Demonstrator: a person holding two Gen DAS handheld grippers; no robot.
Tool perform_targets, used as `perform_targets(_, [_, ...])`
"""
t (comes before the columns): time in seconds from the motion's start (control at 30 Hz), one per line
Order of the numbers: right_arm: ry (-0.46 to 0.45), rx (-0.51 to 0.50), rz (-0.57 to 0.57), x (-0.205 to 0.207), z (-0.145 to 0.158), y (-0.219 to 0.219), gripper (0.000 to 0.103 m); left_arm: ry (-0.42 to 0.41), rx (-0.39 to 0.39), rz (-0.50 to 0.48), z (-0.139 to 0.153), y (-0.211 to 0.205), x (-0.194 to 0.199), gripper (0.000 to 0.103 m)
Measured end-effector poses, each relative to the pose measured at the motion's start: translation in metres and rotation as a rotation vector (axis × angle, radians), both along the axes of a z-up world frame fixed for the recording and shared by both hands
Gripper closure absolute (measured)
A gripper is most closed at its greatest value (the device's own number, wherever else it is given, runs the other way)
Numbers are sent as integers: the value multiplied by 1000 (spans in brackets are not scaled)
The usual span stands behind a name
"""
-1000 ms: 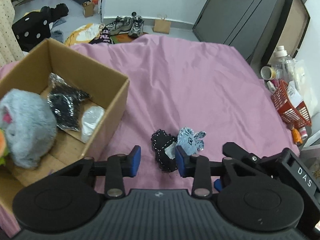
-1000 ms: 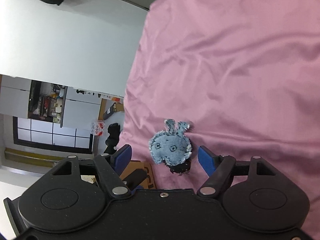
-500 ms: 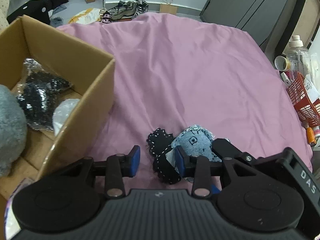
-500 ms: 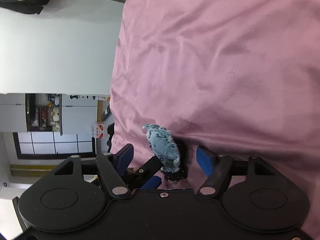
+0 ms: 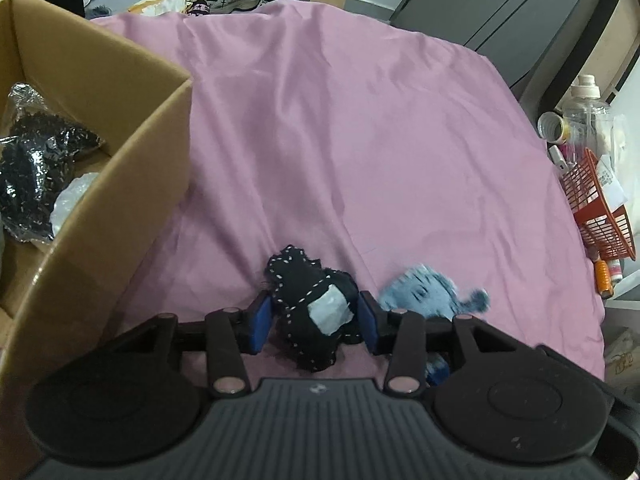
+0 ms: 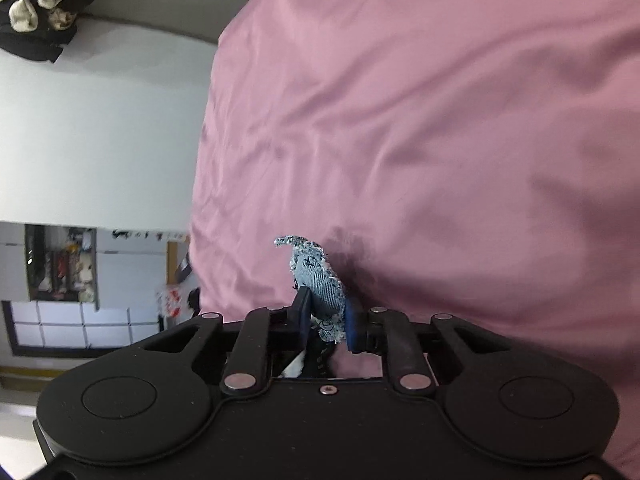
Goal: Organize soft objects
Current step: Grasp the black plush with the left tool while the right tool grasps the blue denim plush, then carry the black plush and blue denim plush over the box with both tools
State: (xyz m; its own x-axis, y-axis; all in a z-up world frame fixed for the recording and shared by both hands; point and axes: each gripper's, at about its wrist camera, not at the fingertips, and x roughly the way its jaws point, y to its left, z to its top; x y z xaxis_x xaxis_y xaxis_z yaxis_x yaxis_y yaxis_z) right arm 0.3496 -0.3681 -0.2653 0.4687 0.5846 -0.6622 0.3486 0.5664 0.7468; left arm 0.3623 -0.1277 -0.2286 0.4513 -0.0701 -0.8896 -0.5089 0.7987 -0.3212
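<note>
The cardboard box (image 5: 120, 168) is cut off at left; the denim toy (image 5: 428, 294) is blurred.

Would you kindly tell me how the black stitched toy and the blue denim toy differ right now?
The black stitched toy is dark with white edge stitching and a pale patch; the blue denim toy is light blue with frayed edges. The black one sits between the left claw's pads, the denim one is pinched by the right claw. Both are small, soft fabric shapes.

Both tongs, left (image 5: 314, 322) and right (image 6: 325, 316), have black ribbed bodies, round discs, silver rivets and blue pads (image 5: 260, 322).
</note>
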Motion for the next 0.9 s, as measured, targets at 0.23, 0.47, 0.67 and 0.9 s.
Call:
perform_targets(0.23, [-36,-1,18,-4,16,0,86,-56,7,-18,18,-2,-15,79])
perform_targets(0.47, [-110,1,75,-7,39,16,86,-133,33,-54,58,2,-30,80])
perform_targets(0.67, [-186,-4,135,-16,65,32,86,-186,53,-48,94,17,-49,80])
perform_targets(0.9, [-259,-38,173,-26,89,48,86,-225,81,-26,119,39,-73,80])
